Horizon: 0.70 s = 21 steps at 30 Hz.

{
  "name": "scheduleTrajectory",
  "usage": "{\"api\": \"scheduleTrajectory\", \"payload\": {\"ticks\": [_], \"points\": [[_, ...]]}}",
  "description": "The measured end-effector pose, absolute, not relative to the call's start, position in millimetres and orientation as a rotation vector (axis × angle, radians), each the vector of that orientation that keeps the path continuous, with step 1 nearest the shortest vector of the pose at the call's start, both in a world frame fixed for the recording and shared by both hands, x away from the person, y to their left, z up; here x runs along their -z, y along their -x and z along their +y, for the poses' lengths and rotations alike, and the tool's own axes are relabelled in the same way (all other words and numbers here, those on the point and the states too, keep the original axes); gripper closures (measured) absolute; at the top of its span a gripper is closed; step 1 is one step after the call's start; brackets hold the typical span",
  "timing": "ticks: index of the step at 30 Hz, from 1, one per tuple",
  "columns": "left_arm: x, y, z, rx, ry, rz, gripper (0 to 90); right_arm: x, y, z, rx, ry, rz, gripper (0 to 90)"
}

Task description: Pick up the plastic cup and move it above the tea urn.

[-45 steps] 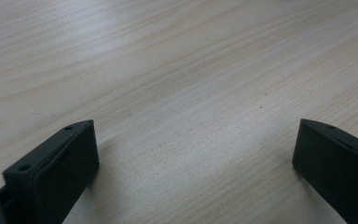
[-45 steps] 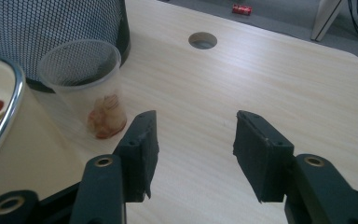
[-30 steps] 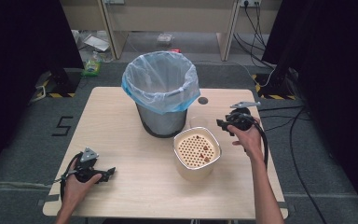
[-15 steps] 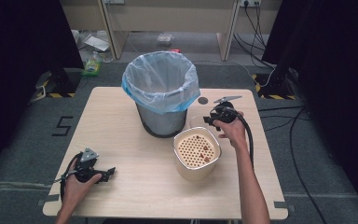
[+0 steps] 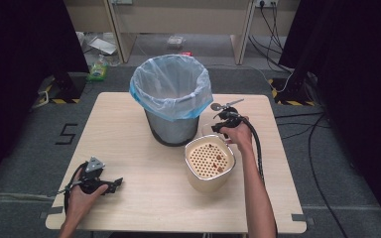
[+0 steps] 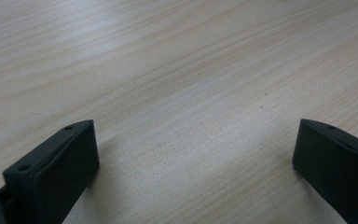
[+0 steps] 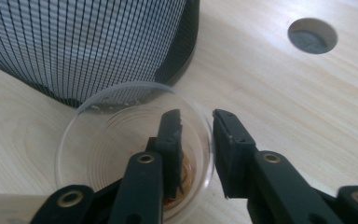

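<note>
A clear plastic cup (image 7: 102, 140) with reddish-brown residue at its bottom stands on the table beside the mesh trash bin (image 7: 88, 42). My right gripper (image 7: 196, 116) straddles the cup's rim, one jaw inside and one outside, a narrow gap still between them. From above, the right gripper (image 5: 223, 121) sits between the blue-lined bin (image 5: 171, 94) and a white pot with a perforated insert (image 5: 209, 161) that carries a few brown bits. My left gripper (image 5: 110, 184) rests on the table at the front left, and its jaws (image 6: 196, 135) stand wide open over bare wood.
The wooden table (image 5: 129, 148) has a round cable hole (image 5: 215, 106) just behind the right gripper. The bin stands at the table's back middle. Dark curtains flank the table, and cables run across the floor on the right.
My right gripper has moved left and forward from the table's right side to the cup beside the bin. The left gripper has stayed still.
</note>
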<state>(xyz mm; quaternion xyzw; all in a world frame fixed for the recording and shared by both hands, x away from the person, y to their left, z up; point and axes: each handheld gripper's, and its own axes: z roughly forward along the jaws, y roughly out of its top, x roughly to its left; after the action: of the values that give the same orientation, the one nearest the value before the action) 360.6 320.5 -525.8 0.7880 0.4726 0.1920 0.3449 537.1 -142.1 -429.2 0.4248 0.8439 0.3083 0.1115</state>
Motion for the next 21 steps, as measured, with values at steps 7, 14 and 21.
{"api": "scheduleTrajectory", "payload": {"ticks": [7,14,21], "points": [[526,-361,320,-0.499,-2.046,1.227,0.0,428,-534,-143,-0.874,-1.159,2.519,83.8],[526,-361,320,-0.499,-2.046,1.227,0.0,415,-526,-153,-0.891,-1.086,2.472,87.3],[526,-361,320,-0.499,-2.046,1.227,0.0,394,-517,-165,-0.9,-1.062,2.368,87.2]]}}
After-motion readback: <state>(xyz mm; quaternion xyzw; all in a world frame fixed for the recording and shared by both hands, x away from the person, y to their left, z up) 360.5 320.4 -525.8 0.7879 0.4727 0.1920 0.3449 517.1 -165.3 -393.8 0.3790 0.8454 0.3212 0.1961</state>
